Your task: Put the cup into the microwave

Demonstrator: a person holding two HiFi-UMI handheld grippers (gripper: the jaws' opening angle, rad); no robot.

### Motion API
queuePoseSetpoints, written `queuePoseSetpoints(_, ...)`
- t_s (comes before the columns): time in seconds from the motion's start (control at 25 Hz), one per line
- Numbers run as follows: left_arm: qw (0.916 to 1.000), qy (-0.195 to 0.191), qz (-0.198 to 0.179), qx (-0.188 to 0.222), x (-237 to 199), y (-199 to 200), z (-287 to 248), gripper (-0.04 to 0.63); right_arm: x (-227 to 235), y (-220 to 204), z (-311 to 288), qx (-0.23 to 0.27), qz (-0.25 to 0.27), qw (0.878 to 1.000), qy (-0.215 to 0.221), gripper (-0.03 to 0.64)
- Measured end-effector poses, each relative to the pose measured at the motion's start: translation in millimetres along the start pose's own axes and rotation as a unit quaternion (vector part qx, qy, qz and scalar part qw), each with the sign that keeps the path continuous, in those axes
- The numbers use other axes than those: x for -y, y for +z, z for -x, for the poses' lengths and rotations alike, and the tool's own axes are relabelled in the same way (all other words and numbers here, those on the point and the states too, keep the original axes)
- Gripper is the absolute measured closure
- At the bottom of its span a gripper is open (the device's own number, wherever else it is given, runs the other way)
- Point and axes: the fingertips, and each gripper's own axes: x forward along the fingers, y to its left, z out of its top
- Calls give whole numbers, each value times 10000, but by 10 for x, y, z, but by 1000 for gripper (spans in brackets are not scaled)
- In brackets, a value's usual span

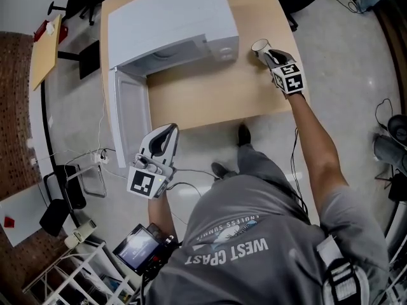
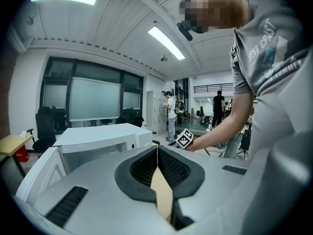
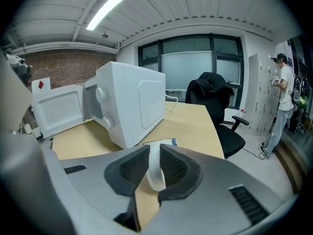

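now right tool (image 3: 154, 155) snug on cup (image 3: 155, 179)

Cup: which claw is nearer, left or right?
Right. The right claw is shut on the cup beside the microwave; the left claw hangs off the table edge by the open door.

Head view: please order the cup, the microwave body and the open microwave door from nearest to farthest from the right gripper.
1. cup, held between the jaws of the right gripper.
2. microwave body, just to the left on the table.
3. microwave door, swung open past the table's left edge.
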Motion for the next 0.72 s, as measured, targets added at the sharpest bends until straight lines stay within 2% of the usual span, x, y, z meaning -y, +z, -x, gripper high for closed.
queuePoseSetpoints(0.16, 10000, -19, 23, 4, 21, -45, 31, 574, -66, -140, 132, 19, 103, 9998, -161, 543)
queuePoseSetpoints(0.4, 9999, -124, -30, 71, 70, 37, -48, 574, -22, -546, 372, -31, -176, 9988, -467, 543)
queuePoseSetpoints(0.56, 9998, -203, -16, 18, 103, 11, -127, 574, 45, -776, 381, -201, -277, 9979, -542, 543)
queuePoseSetpoints(0.72, 9996, -276, -35, 5, 135, 17, -188, 574, 73, -794, 330, -230, -160, 9982, -533, 541)
